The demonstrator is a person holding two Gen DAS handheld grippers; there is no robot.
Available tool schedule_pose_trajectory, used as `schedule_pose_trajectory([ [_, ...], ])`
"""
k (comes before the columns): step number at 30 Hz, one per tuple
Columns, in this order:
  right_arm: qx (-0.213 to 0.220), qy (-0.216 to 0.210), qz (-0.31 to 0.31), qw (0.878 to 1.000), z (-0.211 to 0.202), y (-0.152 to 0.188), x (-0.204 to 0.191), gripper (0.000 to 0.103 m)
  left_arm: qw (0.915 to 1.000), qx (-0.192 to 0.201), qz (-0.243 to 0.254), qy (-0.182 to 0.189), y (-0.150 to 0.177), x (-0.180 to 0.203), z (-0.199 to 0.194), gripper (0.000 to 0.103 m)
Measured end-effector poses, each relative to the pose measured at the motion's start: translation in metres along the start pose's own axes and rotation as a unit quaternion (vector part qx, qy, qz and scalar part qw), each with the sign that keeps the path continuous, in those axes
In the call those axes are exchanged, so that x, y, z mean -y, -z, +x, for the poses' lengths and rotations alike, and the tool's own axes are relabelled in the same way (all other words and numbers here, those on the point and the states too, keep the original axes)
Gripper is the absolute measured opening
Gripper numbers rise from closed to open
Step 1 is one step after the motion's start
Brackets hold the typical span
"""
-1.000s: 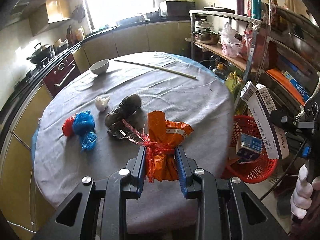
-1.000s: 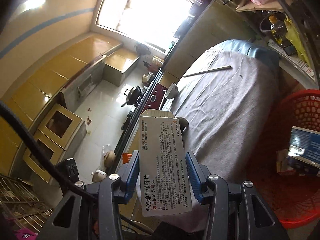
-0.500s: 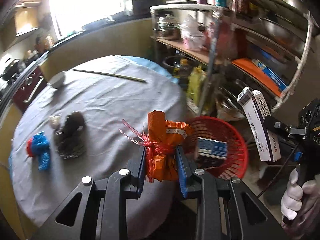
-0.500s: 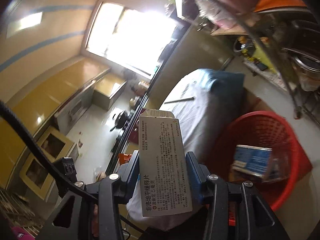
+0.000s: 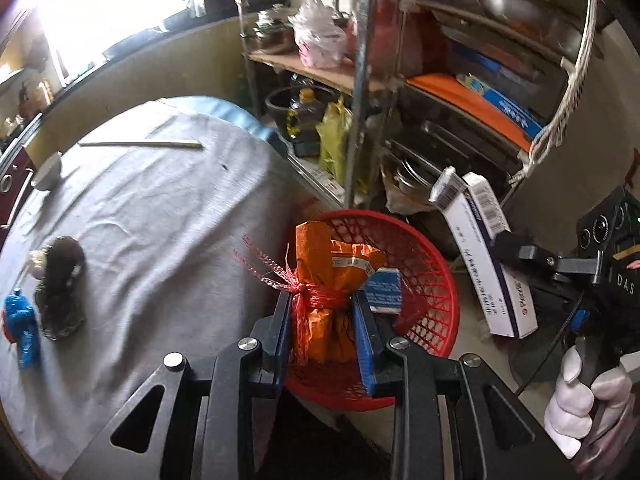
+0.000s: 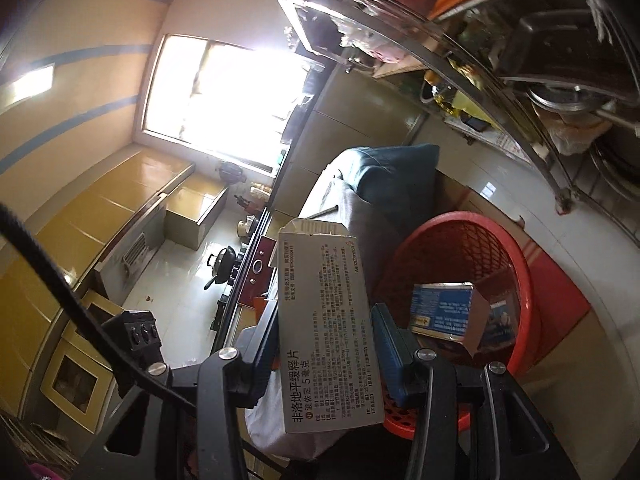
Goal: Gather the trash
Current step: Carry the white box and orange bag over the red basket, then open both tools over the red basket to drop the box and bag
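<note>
A: Left gripper (image 5: 322,328) clamped on an orange plastic packet tied with red mesh ribbon (image 5: 326,300), held above the round red plastic mesh basket (image 5: 436,280) on the floor beside the table

B: Inside that basket?

A: Just one blue printed carton (image 6: 444,312), lying tilted against the mesh wall; seen partly behind the packet in the left view

B: And the right gripper (image 6: 324,344)?

A: Closed on a long white cardboard medicine box with black print (image 6: 326,328), flap end open at the top, raised near the basket rim but outside it; gloved right hand (image 5: 580,404) wrapped round the handle

B: Left on the round table under the grey cloth (image 5: 160,216)?

A: Dark crumpled wrapper (image 5: 60,288), blue plastic scrap (image 5: 22,328) beside it, small white wad (image 5: 38,264) touching the wrapper's far side, white bowl (image 5: 48,172) and a long thin stick (image 5: 140,144) further back
</note>
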State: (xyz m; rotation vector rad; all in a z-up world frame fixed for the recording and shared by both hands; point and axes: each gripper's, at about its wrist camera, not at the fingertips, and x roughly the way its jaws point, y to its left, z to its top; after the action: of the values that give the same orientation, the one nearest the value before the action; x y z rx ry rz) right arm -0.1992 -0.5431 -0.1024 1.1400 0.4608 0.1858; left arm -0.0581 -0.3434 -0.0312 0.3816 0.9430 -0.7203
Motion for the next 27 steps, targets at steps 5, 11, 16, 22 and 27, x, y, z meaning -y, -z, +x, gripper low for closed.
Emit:
schedule_pose_trajectory([
  [5, -0.006, 0.01, 0.025, 1.0, 0.012, 0.004, 0.015, 0.049, 0.9993, -0.027, -0.007, 0.023, 0.007, 0.001, 0.025, 0.03],
  [11, -0.02, 0.063, 0.027, 0.997, 0.03, 0.01, 0.028, 0.05, 0.9975, -0.056, -0.015, 0.041, 0.014, 0.0, 0.047, 0.03],
  [16, -0.028, 0.091, 0.04, 0.995, 0.038, 0.012, 0.035, 0.058, 0.996, -0.065, -0.017, 0.06, 0.019, -0.005, 0.049, 0.052],
  [22, -0.02, 0.105, 0.03, 0.994, 0.034, 0.007, 0.027, 0.063, 0.9977, -0.037, -0.023, 0.051, 0.025, -0.019, 0.026, 0.06],
  [27, -0.012, 0.105, 0.01, 0.994, 0.028, 0.003, 0.009, 0.063, 0.9988, -0.019, -0.038, 0.023, 0.036, -0.039, 0.003, 0.062],
])
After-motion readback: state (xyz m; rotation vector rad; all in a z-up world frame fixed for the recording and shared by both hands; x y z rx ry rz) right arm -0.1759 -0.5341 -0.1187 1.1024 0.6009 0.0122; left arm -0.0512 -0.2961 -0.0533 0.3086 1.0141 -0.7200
